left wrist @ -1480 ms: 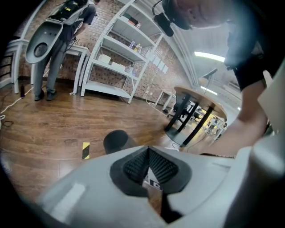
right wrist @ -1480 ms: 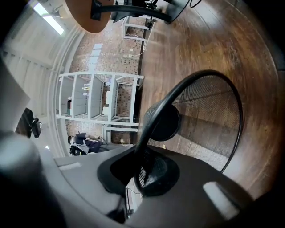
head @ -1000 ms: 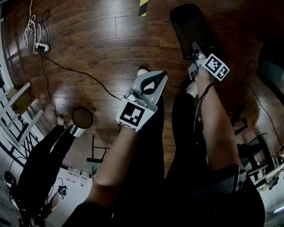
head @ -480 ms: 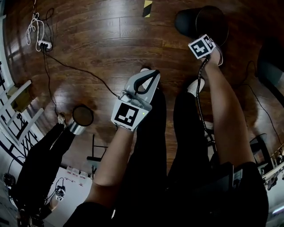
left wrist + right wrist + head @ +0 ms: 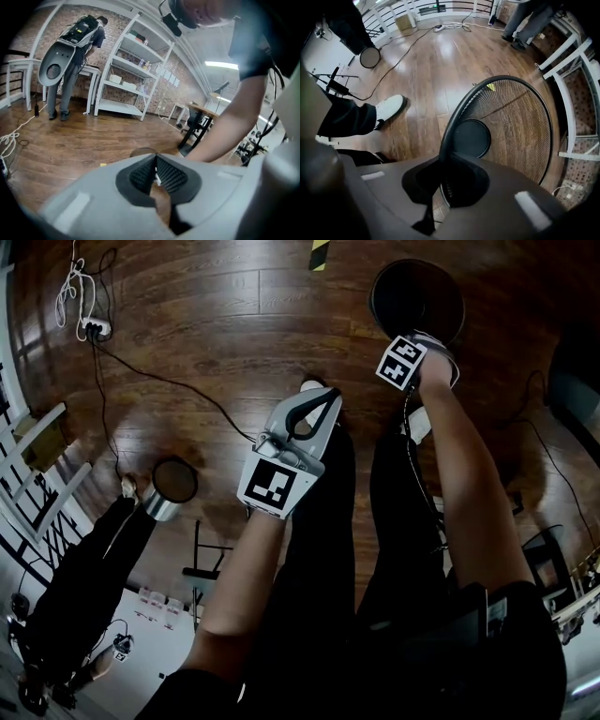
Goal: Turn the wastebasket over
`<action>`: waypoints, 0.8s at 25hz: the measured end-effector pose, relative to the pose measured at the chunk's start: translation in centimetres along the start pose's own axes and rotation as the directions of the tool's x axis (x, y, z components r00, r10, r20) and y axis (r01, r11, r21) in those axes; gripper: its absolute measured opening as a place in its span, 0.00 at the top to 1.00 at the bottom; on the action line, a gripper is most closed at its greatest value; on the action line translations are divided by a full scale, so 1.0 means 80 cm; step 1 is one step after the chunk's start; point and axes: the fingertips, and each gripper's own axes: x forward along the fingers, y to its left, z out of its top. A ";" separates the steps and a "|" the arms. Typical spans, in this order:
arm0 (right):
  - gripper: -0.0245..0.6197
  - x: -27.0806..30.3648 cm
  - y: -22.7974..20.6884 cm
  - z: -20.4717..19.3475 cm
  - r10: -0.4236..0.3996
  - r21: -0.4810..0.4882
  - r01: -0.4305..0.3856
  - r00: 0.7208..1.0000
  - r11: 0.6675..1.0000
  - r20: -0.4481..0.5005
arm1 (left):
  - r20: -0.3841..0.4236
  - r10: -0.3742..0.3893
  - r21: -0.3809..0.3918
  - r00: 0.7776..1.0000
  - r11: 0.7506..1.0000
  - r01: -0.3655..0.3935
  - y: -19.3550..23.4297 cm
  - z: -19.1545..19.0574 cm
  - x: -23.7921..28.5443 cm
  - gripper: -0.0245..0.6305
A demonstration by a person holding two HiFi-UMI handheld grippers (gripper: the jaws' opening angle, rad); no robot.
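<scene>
A black mesh wastebasket (image 5: 417, 292) (image 5: 520, 126) is sitting mouth-up on the wooden floor (image 5: 216, 343), ahead of the person's legs. The right gripper (image 5: 417, 336) (image 5: 445, 180) is pointing down, clamping the near rim. The left gripper (image 5: 317, 399) (image 5: 156, 173) is hovering above the legs, jaws pressed together, empty.

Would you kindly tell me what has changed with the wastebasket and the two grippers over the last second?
The right gripper, shut on the rim of the wastebasket, rolled over and came down, swinging the wastebasket from tipped on its side to standing mouth up on the floor. The left gripper stayed shut, empty and nearly in place.
</scene>
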 end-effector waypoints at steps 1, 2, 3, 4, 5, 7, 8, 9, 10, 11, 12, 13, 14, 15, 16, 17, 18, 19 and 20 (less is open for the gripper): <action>0.94 0.002 0.004 0.001 0.011 0.012 -0.011 1.000 1.000 0.005 | -0.001 0.000 0.001 1.000 1.000 0.000 0.000 0.000 0.000 0.96; 0.93 0.004 0.009 0.001 0.031 0.038 -0.031 0.999 0.999 0.013 | -0.002 0.001 0.001 1.000 1.000 -0.001 0.000 0.001 0.000 0.96; 0.91 0.005 0.013 0.003 0.053 0.070 -0.054 0.998 0.996 0.021 | -0.005 0.003 0.002 1.000 1.000 -0.003 0.000 0.001 0.000 0.96; 0.89 0.005 0.016 0.005 0.068 0.098 -0.071 0.997 0.993 0.030 | -0.007 0.004 0.003 1.000 1.000 -0.004 0.001 0.000 0.000 0.96; 0.88 0.003 0.016 0.006 0.072 0.121 -0.076 0.997 0.990 0.040 | -0.010 0.006 0.005 1.000 1.000 -0.006 0.001 -0.001 0.000 0.96; 0.86 -0.004 0.015 0.009 0.063 0.158 -0.072 0.996 0.985 0.066 | -0.009 0.012 0.019 1.000 1.000 -0.011 0.000 -0.003 0.002 0.96; 0.86 -0.009 0.014 0.010 0.056 0.175 -0.070 0.995 0.982 0.080 | -0.004 0.012 0.029 1.000 1.000 -0.012 -0.001 -0.003 0.003 0.96; 0.86 -0.016 0.014 0.009 0.049 0.190 -0.067 0.994 0.980 0.096 | -0.005 0.011 0.035 1.000 0.999 -0.011 -0.003 -0.002 0.003 0.96; 0.86 -0.024 0.013 0.009 0.039 0.205 -0.062 0.992 0.977 0.116 | -0.009 0.009 0.037 1.000 0.999 -0.008 -0.005 0.001 0.004 0.96; 0.85 -0.034 0.012 0.008 0.027 0.223 -0.059 0.989 0.973 0.143 | -0.011 0.007 0.039 1.000 0.999 -0.007 -0.007 0.004 0.005 0.96; 0.85 -0.046 0.011 0.008 0.014 0.251 -0.059 0.984 0.966 0.177 | -0.010 0.006 0.042 1.000 0.999 -0.005 -0.008 0.008 0.005 0.96; 0.85 -0.061 0.011 0.006 -0.001 0.290 -0.065 0.975 0.955 0.220 | -0.007 0.003 0.049 1.000 0.999 -0.003 -0.011 0.012 0.006 0.96; 0.85 -0.077 0.011 0.003 -0.018 0.339 -0.078 0.962 0.938 0.272 | -0.005 -0.001 0.057 1.000 0.998 0.002 -0.015 0.017 0.008 0.96; 0.86 -0.096 0.010 -0.001 -0.040 0.392 -0.101 0.941 0.915 0.335 | -0.003 -0.007 0.066 1.000 0.998 0.007 -0.020 0.022 0.009 0.96; 0.89 -0.117 0.010 -0.005 -0.066 0.441 -0.134 0.911 0.887 0.408 | 0.002 -0.013 0.078 1.000 0.997 0.012 -0.027 0.028 0.011 0.96; 0.91 -0.142 0.010 -0.008 -0.090 0.479 -0.177 0.871 0.860 0.484 | 0.008 -0.018 0.090 1.000 0.996 0.017 -0.035 0.036 0.013 0.96; 0.93 -0.168 0.013 -0.013 -0.108 0.501 -0.224 0.828 0.836 0.551 | 0.010 -0.024 0.097 1.000 0.995 0.023 -0.044 0.044 0.013 0.96; 0.94 -0.196 0.017 -0.020 -0.115 0.510 -0.271 0.789 0.816 0.603 | 0.010 -0.030 0.097 0.999 0.995 0.029 -0.054 0.054 0.013 0.96; 0.94 -0.227 0.023 -0.026 -0.116 0.511 -0.313 0.756 0.801 0.645 | 0.008 -0.037 0.091 0.999 0.995 0.036 -0.065 0.064 0.012 0.96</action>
